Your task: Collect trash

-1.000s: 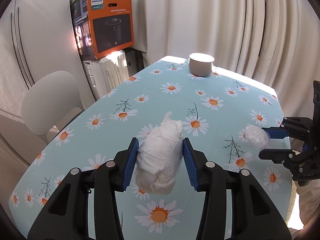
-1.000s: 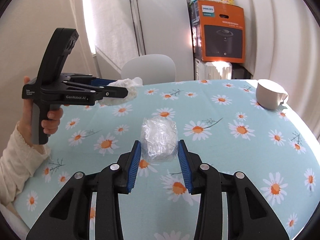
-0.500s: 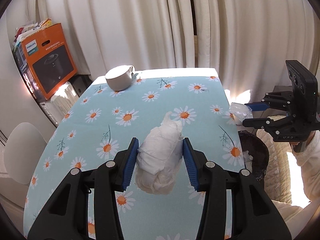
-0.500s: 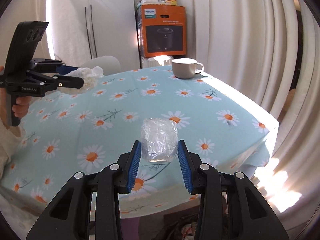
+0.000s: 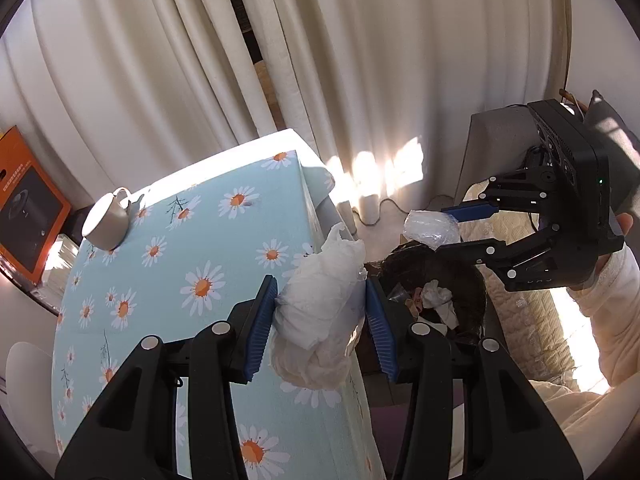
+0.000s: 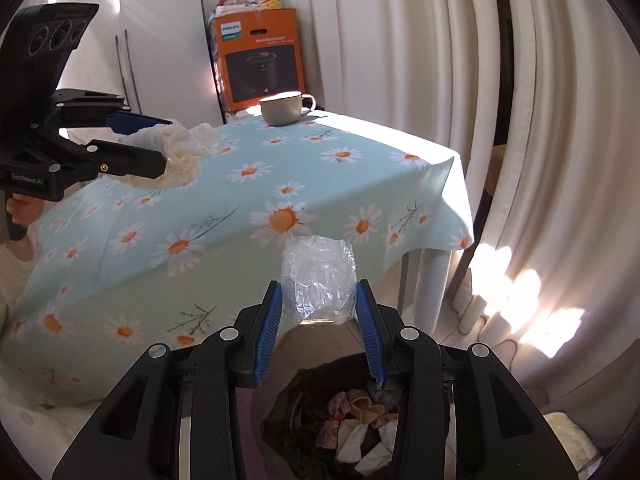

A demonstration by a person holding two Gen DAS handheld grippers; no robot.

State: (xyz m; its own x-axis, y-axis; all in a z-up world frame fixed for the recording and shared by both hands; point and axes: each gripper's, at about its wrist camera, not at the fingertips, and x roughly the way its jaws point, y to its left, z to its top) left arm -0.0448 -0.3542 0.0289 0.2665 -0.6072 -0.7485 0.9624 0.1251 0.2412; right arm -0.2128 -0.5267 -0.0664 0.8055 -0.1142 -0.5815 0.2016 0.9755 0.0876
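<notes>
**Both jaws clamped on trash beside the table corner**

Jaws of the left gripper (image 5: 320, 320) are closed on a crumpled white paper wad (image 5: 320, 320), its blue pads pressing the wad from both sides at the centre of the left wrist view. Jaws of the right gripper (image 6: 318, 312) pinch a ball of clear plastic wrap (image 6: 318, 284) in the lower middle of the right wrist view.

The left wrist view looks over the edge of the daisy-print tablecloth (image 5: 192, 264), which fills the lower left of the frame. Only this view shows the right gripper from outside, at the right of the frame, with the plastic ball at its tips and a cream sleeve (image 5: 612, 304) behind it. Right of the paper wad and below the plastic ball, a dark-lined trash bin (image 5: 440, 300) shows crumpled tissue inside. A beige cup (image 5: 106, 224) sits on the cloth at the left, tilted in this view, and a slice of an orange box shows at the far left edge.

The right wrist view shows the left gripper from the side at the upper left, the paper wad sticking out past its fingers above the cloth. The bin lies at the bottom centre, directly under the right gripper's fingers, holding mixed scraps. Only here does the orange Philips box (image 6: 260, 60) show whole, behind the cup at the top centre, and the table leg (image 6: 432, 288) under the hanging cloth corner. White curtains (image 6: 520, 120) fill the right of the frame.
</notes>
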